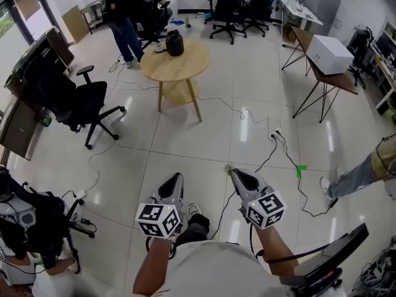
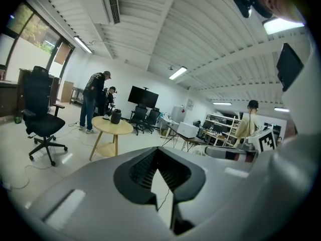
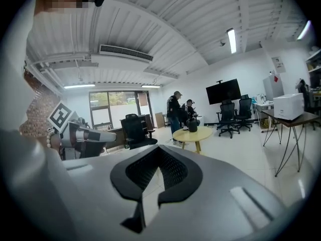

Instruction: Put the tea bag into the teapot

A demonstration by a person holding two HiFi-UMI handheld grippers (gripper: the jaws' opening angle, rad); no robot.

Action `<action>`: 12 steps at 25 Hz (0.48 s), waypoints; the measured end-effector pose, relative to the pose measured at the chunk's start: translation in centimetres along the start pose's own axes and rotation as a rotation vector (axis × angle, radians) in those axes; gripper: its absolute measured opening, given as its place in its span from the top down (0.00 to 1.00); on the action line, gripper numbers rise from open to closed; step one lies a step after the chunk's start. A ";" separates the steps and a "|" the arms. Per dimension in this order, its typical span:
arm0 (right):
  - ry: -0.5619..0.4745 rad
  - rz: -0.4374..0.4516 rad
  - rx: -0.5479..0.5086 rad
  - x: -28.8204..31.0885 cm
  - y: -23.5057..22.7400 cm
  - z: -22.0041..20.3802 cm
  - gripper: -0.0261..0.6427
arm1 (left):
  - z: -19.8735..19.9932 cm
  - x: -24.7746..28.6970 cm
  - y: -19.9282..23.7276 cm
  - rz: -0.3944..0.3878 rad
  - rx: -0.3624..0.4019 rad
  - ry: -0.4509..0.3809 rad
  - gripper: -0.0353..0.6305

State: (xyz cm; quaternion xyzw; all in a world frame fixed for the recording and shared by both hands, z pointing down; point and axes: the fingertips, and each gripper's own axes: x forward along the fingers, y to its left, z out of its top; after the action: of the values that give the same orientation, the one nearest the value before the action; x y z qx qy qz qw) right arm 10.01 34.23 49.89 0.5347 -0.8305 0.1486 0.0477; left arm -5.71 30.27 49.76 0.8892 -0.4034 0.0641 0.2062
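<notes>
My left gripper [image 1: 176, 178] and my right gripper [image 1: 234, 173] each have their dark ribbed fingers [image 3: 173, 169] pressed together, with nothing pinched between them. They sit side by side at the lower middle of the head view, both aimed at the dark, rounded teapot [image 1: 175, 43], which stands well away on the round light-wood table [image 1: 185, 67] at upper centre. I cannot make out a tea bag anywhere.

I judge this to be the approach step. Next I need to cross the glossy white tiled floor [image 1: 204, 141], find the bag and spread one pair of fingers. The middle is open. Black cables [image 1: 286, 150] trail to the right, a black office chair [image 1: 74, 101] sits to the left, and a standing person [image 1: 122, 17] crowds the table's far edge.
</notes>
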 end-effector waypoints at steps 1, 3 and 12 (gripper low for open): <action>-0.010 -0.006 0.002 1.2 -0.4 0.9 0.96 | 0.8 0.8 0.8 -0.005 0.009 0.004 0.93; -0.026 -0.017 0.006 3.5 -1.2 2.3 0.96 | 2.3 2.5 2.5 -0.012 0.022 0.011 0.93; -0.049 -0.063 0.016 11.8 -3.9 6.2 0.96 | 6.3 7.6 8.2 -0.049 0.024 0.042 0.93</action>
State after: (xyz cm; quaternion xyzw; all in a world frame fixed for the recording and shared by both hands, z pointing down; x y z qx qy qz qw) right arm 9.06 20.56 47.61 0.5644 -0.8130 0.1404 0.0276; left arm -7.09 17.57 48.80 0.8996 -0.3765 0.0825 0.2053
